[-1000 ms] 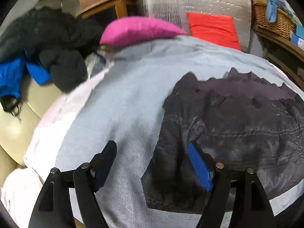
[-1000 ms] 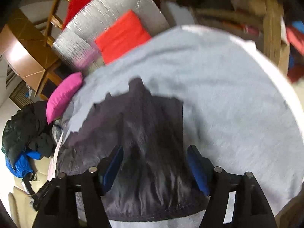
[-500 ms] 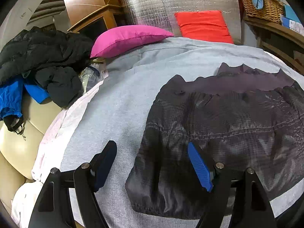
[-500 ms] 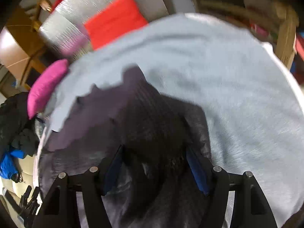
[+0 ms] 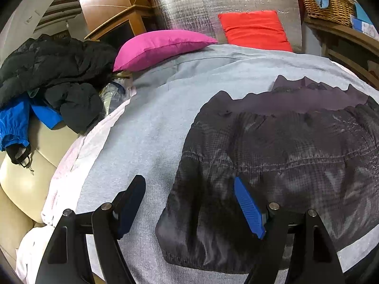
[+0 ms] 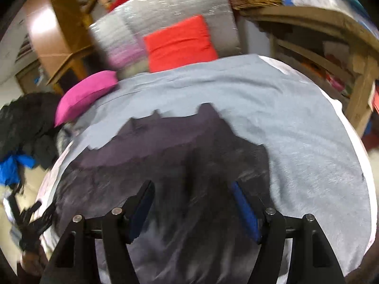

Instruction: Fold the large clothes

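A dark grey, faintly checked garment lies spread flat on a light grey sheet. Its gathered waistband is at the far side. My left gripper hangs open just above the garment's near left corner. The cloth's left edge runs between the blue pads, and nothing is pinched. In the blurred right wrist view, my right gripper is open over the right half of the same garment. Its fingers are apart and hold nothing. The left gripper shows at that view's lower left, held in a hand.
A pink pillow and a red cushion lie at the far end against a silver foil panel. Black and blue jackets are piled on a cream sofa to the left. A wicker basket sits on wooden shelving at the right.
The right gripper has rolled and swung sideways over the garment, so its view now sits level and blurred. The left gripper has shifted a little. Both stay open and the garment has not moved.
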Demonstrator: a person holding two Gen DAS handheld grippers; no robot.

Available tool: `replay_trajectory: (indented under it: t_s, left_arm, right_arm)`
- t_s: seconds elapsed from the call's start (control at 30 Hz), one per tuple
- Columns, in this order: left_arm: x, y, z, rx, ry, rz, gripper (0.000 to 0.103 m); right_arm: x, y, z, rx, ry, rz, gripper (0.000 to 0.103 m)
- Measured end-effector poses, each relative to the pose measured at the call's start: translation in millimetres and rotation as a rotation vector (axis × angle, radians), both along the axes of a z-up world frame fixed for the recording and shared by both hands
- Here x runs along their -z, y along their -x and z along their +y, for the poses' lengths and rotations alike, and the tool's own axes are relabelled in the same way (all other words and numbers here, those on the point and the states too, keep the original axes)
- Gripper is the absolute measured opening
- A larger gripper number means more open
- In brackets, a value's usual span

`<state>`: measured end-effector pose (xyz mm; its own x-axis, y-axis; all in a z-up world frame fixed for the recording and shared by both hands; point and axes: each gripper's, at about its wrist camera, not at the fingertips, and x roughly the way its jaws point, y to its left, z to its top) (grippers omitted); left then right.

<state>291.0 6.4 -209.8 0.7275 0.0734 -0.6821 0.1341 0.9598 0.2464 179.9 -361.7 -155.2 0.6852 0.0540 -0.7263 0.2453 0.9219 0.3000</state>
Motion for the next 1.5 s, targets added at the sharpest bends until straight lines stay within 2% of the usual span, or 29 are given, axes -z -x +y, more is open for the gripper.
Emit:
replay_trajectory:
  t_s: [0.07,0.13,0.2,0.23,0.33,0.4,0.57,0.63,0.73,0.83,0.87,0.97,1.1,1.3,1.4,1.5]
  left_arm:
    - [1.2,-0.3,-0.9,-0.001,-0.008,0.003,0.078]
    - [5.1,-1.9,-2.7,0.002,-0.017,0.019,0.078]
    - [10.5,-5.0,-3.7,0.003,-0.026,0.042,0.078]
    - [13.5,-6.5,-4.4,0.004,-0.033,0.055,0.078]
    - [11.4,-2.9,-6.6,0.004,-0.048,0.049,0.078]
    - [2.9,4.5,-8.5,0.010,-0.031,0.026,0.078]
    - [-15.7,30.4,-12.0,0.006,0.077,-0.004,0.079]
    - [-14.6,38.8,-15.2,0.020,0.118,0.008,0.082]
    - [4.4,41.6,-28.5,0.040,0.093,0.063,0.082]
    - [31.0,36.7,-39.3,0.047,0.038,0.101,0.085]
    - [31.7,36.2,-39.3,0.043,0.039,0.105,0.086]
    - [20.8,36.8,-36.3,0.028,0.052,0.134,0.085]
    - [-3.0,56.4,-35.5,0.020,0.107,0.100,0.085]
    - [-69.7,104.4,-48.7,0.052,0.111,-0.043,0.088]
    - [-101.4,125.6,-53.1,0.050,0.088,-0.119,0.091]
    - [-128.2,139.7,-48.4,0.047,0.111,-0.172,0.096]
  right_arm:
    - [5.3,2.0,15.3,-0.039,-0.024,0.011,0.072]
    - [21.2,-4.3,25.1,-0.073,-0.054,0.066,0.072]
    - [46.8,-15.6,31.3,-0.063,-0.045,0.159,0.072]
    - [53.5,-18.2,33.1,-0.060,-0.037,0.173,0.072]
    - [45.2,-15.5,38.9,-0.051,-0.006,0.153,0.072]
    - [34.3,-8.2,41.4,-0.055,-0.010,0.144,0.072]
    - [2.0,19.9,53.9,-0.045,0.051,0.086,0.072]
    - [-1.3,31.9,57.9,-0.061,0.016,0.070,0.072]
    - [8.1,46.1,65.7,-0.074,0.009,0.081,0.072]
    - [36.5,39.7,72.4,-0.074,0.022,0.157,0.072]
    - [47.9,34.6,75.3,-0.071,0.032,0.178,0.072]
    - [50.0,33.1,84.3,-0.081,0.098,0.186,0.072]
    - [25.4,40.9,82.8,-0.079,0.072,0.151,0.072]
    - [-36.9,70.7,88.5,-0.055,0.120,0.003,0.072]
    - [-62.7,81.9,95.7,-0.049,0.142,-0.038,0.072]
    - [-80.3,97.1,100.8,-0.046,0.158,-0.059,0.072]
